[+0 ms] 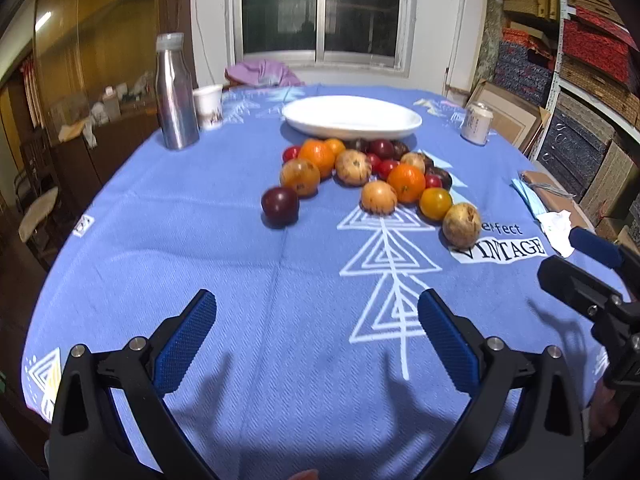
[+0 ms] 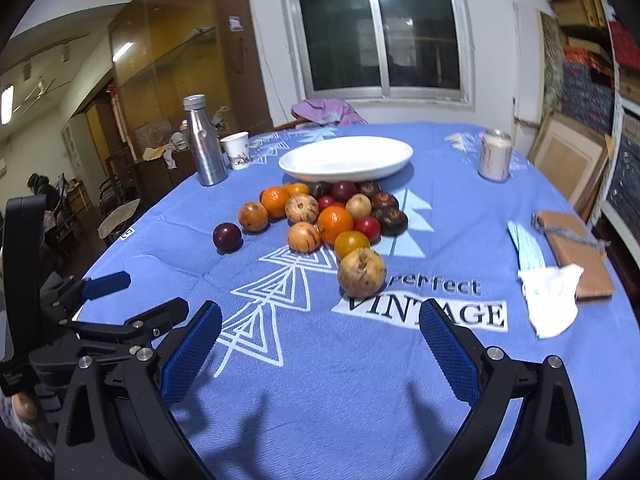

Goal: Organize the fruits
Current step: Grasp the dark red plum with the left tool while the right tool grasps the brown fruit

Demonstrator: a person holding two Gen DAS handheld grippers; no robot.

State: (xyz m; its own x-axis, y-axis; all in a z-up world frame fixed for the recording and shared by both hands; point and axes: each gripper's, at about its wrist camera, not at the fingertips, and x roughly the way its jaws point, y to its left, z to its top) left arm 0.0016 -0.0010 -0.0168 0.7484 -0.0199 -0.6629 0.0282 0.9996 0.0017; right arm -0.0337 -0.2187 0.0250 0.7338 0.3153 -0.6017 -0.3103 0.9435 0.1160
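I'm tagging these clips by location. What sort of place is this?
Probably a home dining room doubling as storage: a round table under a blue tablecloth, a sliding window, and shelves of stacked boxes.

Left gripper (image 1: 316, 336) spread wide, nothing between the pads, low over the blue tablecloth (image 1: 200, 240). Fruit pile (image 1: 372, 172) ahead, just in front of the white plate (image 1: 352, 116), which is bare. One dark plum (image 1: 280, 205) sits apart, left of the pile. Steel bottle (image 1: 175, 92) far left, paper cup (image 1: 208, 106) beside it. Right gripper (image 1: 576, 268) at right edge.
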